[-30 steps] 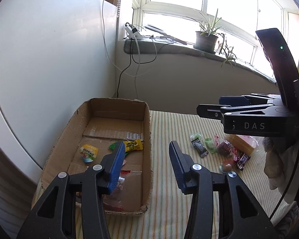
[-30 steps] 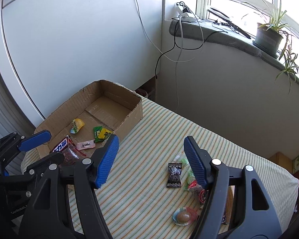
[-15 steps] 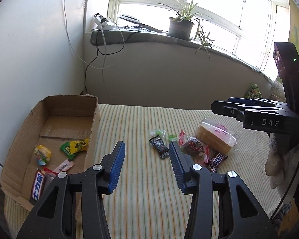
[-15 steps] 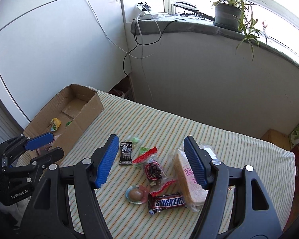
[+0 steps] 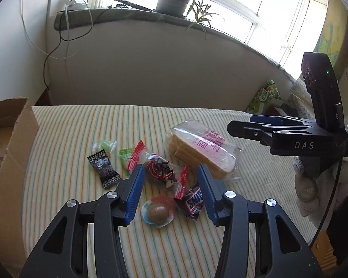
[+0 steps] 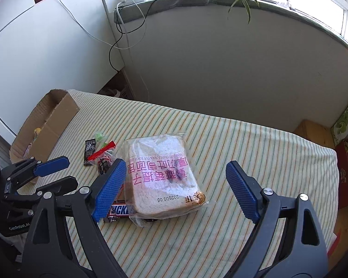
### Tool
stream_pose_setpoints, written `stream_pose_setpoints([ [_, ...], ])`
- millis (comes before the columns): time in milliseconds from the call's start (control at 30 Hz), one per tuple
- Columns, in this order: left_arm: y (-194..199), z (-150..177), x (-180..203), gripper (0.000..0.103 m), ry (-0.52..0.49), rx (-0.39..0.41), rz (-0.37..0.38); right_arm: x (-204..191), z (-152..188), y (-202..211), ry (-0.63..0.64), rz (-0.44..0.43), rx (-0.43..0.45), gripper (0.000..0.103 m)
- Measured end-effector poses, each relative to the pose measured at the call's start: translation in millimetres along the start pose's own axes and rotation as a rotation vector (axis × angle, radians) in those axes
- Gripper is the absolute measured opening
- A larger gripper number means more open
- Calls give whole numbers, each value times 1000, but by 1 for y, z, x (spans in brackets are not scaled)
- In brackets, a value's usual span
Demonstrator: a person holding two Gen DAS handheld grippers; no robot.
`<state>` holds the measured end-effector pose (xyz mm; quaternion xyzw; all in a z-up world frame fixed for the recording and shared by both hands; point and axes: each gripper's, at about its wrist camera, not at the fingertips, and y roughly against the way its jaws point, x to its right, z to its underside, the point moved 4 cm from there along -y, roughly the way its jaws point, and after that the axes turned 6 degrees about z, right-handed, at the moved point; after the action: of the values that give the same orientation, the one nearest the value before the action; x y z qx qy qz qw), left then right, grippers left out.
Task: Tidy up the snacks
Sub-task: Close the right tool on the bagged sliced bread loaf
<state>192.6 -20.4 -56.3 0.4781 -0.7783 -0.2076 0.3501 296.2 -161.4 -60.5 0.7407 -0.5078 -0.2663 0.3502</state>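
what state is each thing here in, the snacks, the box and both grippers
left gripper: open, fingers just widened, nothing held
right gripper: open wide, fingers just widened, above the bread
bagged bread: sealed, lying flat on the cloth
snickers bar: wrapped, beside the bread
round candy: wrapped, on the cloth
black packet: sealed, flat
cardboard box: open-topped

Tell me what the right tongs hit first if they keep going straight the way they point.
Most likely the bagged bread: it lies between the open right tongs, nearer the left finger. Depth is unclear, but nothing shows in between.
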Motion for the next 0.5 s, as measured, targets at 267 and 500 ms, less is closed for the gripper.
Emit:
stream_pose_setpoints([
  [267,-43,-5,29,60,22,-75,102,23,8,-37,-85,-123,-106,90],
  [500,-74,-9,27,61,102,-125,163,27,12,-67,-156,-244,-183,82],
])
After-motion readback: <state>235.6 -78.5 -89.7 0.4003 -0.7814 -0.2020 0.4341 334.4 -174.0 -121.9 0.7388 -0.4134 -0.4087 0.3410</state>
